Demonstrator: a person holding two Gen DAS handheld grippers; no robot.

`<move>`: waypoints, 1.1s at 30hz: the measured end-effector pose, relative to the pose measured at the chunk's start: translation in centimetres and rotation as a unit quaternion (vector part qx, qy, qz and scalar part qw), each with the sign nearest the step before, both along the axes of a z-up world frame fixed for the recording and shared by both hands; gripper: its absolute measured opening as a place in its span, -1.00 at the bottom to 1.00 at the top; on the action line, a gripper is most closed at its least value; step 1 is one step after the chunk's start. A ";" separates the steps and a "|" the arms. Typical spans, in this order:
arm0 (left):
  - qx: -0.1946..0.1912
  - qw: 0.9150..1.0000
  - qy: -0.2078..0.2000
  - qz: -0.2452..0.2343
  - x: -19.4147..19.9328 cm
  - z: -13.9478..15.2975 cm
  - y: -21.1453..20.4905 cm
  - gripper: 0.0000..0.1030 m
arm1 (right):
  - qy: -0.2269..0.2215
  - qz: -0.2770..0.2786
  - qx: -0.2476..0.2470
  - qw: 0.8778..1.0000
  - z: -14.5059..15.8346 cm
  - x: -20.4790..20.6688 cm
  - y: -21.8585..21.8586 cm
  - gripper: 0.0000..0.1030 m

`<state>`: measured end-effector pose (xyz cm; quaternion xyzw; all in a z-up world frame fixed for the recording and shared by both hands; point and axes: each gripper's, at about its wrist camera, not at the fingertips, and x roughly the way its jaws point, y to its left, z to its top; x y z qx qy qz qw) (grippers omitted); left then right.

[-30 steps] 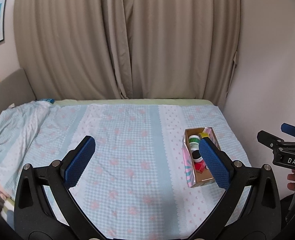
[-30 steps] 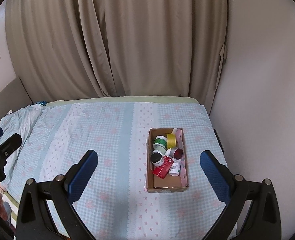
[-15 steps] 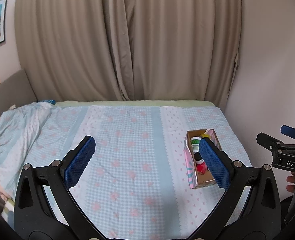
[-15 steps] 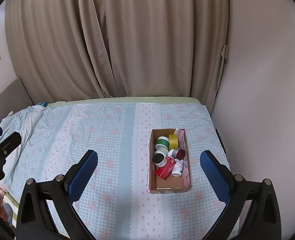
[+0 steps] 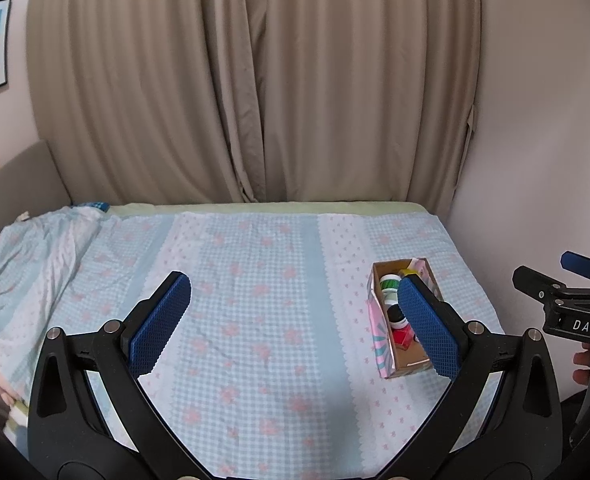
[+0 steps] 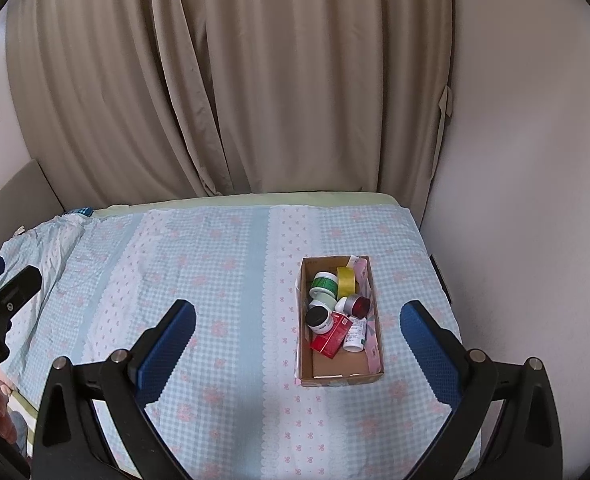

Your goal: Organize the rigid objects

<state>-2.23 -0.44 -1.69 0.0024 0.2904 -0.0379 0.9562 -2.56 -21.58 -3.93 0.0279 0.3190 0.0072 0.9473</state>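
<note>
— Where's the box? 
— On the bed [image 6: 223, 264], cardboard box [image 6: 341, 378] of jars ahead of my right tongs [image 6: 297, 330], long axis pointing away. 
— Left tongs [image 5: 295, 322]? 
— Farther off; both pairs wide, empty.

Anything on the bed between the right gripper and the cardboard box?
No. In the right wrist view only bare checked bedspread lies between the open right gripper and the cardboard box.

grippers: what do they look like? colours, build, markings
Both match: the left gripper and right gripper have matte black plastic arms in open triangular frames, silver pivot bolts, and blue textured pads on the fingers. A white label, partly readable as "DAS", marks the right body. No cables or sleeves visible.
</note>
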 end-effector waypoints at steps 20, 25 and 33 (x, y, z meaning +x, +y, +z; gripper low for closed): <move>0.023 1.000 -0.019 0.008 -0.9 -0.3 -1.1 1.00 | -0.005 -0.008 -0.001 1.000 0.1 -0.1 0.2 0.98; 0.040 0.998 -0.034 0.019 -1.5 -0.1 -1.7 1.00 | -0.006 -0.010 -0.002 1.000 0.1 0.0 0.3 0.98; 0.018 0.999 -0.042 -0.004 -2.0 -0.6 -2.0 1.00 | 0.002 -0.012 -0.001 1.000 -0.2 0.1 0.2 0.98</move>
